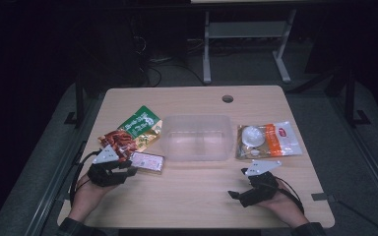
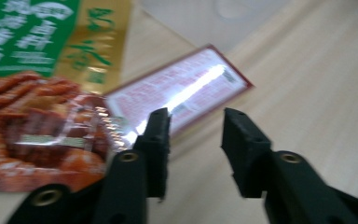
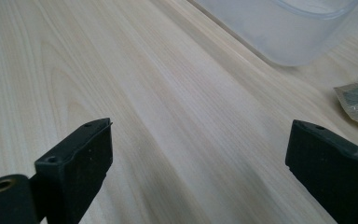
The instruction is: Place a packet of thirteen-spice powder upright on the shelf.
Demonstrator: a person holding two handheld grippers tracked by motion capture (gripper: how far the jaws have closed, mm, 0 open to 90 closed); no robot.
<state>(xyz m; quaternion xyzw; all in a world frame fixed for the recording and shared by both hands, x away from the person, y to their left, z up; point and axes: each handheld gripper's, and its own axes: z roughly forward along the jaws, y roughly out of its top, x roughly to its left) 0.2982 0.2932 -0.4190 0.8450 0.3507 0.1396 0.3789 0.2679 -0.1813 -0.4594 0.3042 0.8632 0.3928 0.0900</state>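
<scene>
The left gripper point(image 2: 193, 128) is pointing its jaws, apart, at the pink packet point(image 2: 182, 91) lying at the tub's point(image 1: 195, 136) eight o'clock, seemingly to grab it, while the right gripper point(image 3: 198, 163) is idling wide apart over the worktop point(image 3: 135, 84).

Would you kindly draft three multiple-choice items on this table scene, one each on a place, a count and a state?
1. Where does the clear tub sit?
A. mid-table, between the packets
B. at the table's near edge
C. on the floor

2. How many packets lie left of the tub?
A. one
B. three
C. five

3. How is the right claw?
A. shut on a packet
B. open over bare wood
C. inside the tub

Answers:
1. A: the high view shows the tub with packets on both sides.
2. B: a green packet, a red snack packet and a flat pink packet lie there.
3. B: its jaws stand wide apart with only the table between them.
</scene>
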